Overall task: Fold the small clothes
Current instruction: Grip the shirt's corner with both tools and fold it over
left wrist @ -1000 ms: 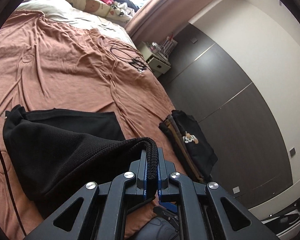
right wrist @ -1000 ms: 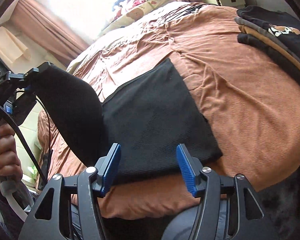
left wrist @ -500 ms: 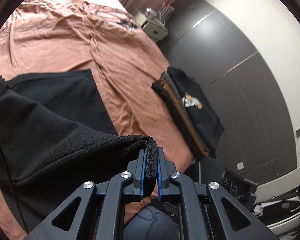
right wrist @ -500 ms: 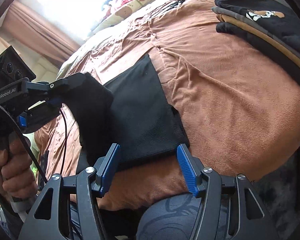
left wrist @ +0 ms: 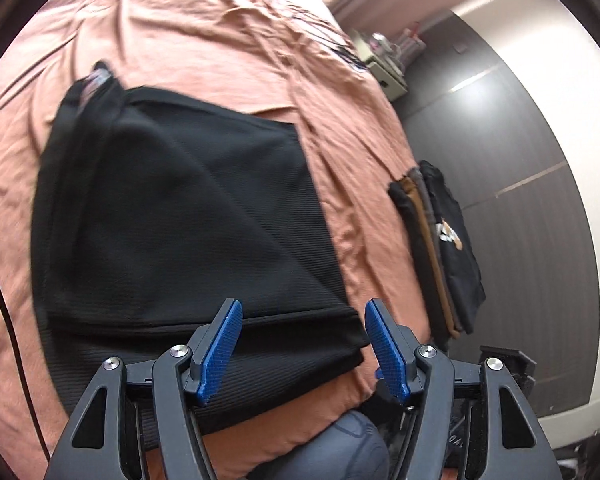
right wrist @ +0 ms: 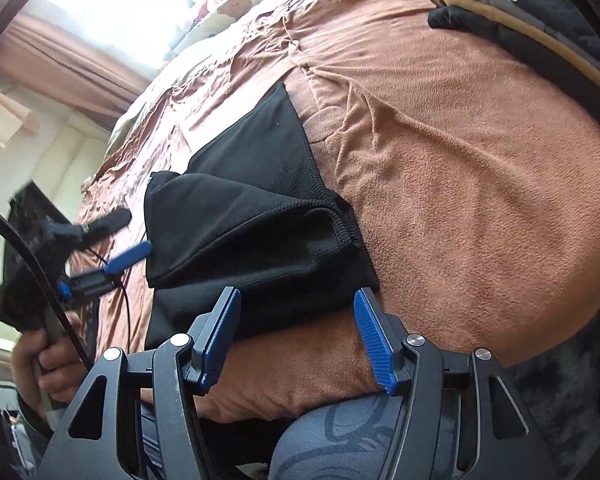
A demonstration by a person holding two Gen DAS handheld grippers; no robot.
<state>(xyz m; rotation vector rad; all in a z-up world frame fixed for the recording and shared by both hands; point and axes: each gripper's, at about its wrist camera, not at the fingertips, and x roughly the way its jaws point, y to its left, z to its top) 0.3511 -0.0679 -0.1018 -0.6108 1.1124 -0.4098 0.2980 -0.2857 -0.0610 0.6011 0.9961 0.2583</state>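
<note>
Both grippers are spread, pinching nothing. We note the left gripper (left wrist: 300, 344) with jaws opening above the near hem of the folded black garment (left wrist: 188, 220); the right gripper (right wrist: 296, 336) hangs over the garment's near edge on the brown bedspread (right wrist: 460, 200).

Bed in rust-brown blanket (left wrist: 352, 184), dark wardrobe doors (left wrist: 540, 216), bright curtained window (right wrist: 112, 4).

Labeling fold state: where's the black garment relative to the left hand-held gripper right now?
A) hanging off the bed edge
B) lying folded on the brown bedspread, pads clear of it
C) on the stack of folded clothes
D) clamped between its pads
B: the black garment lies doubled over on the brown bedspread, and the left hand-held gripper has its opening blue pads apart with nothing pinched.
</note>
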